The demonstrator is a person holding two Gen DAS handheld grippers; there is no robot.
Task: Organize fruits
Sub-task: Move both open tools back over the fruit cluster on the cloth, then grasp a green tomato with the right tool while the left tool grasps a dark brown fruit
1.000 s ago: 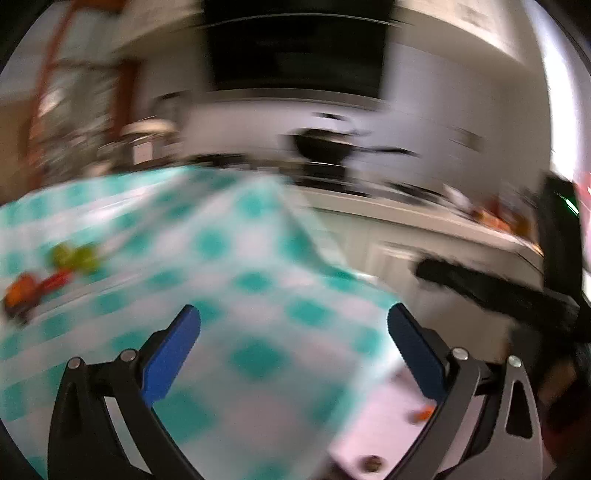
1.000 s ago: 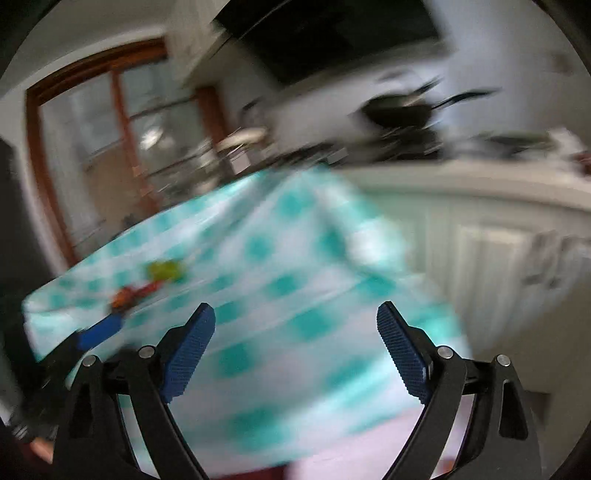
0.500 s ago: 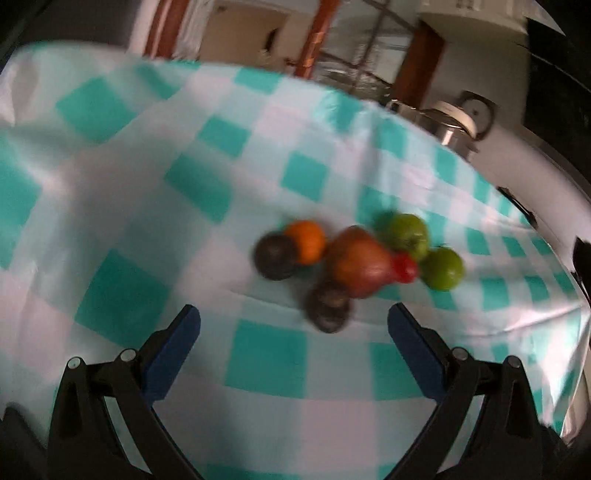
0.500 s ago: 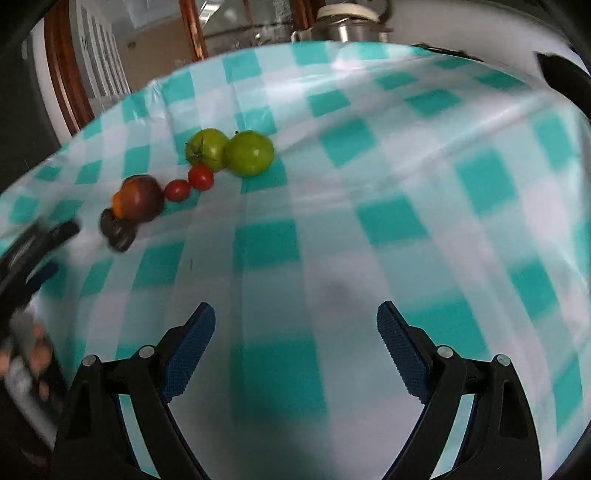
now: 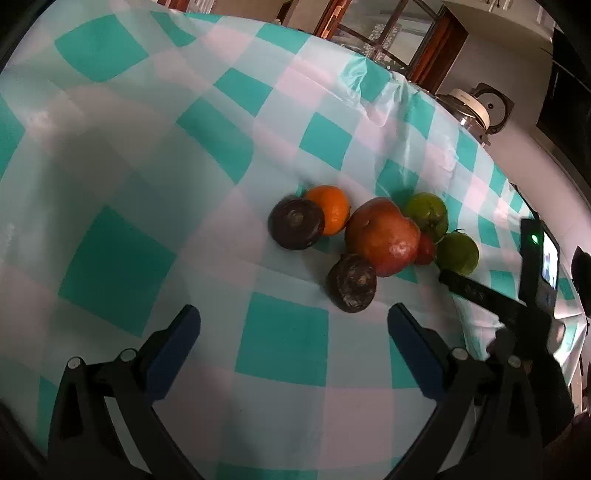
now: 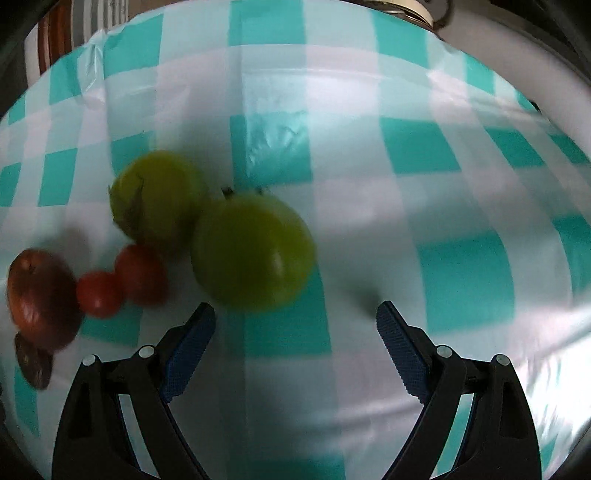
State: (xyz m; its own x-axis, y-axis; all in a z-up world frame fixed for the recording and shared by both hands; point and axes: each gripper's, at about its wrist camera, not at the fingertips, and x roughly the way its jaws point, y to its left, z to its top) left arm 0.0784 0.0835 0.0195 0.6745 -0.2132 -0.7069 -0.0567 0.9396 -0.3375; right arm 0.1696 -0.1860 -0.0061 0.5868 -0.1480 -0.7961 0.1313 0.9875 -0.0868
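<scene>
Desk covered by a checked cloth (image 5: 155, 155), teal and white squares, glossy like plastic; puckered and creased toward the far edge. Cloth hung over the desk's far right corner. Beyond that far edge stood a wooden-framed glass door or window (image 5: 388, 33), brown frame, panes reflecting light. Near the far right corner, past the desk, a round white-lidded metal pot (image 5: 469, 107) sat against a pale wall, with a round dial-like object (image 5: 493, 107) just beside it. In the right wrist view the pot's lid (image 6: 402, 7) showed at the far edge.
</scene>
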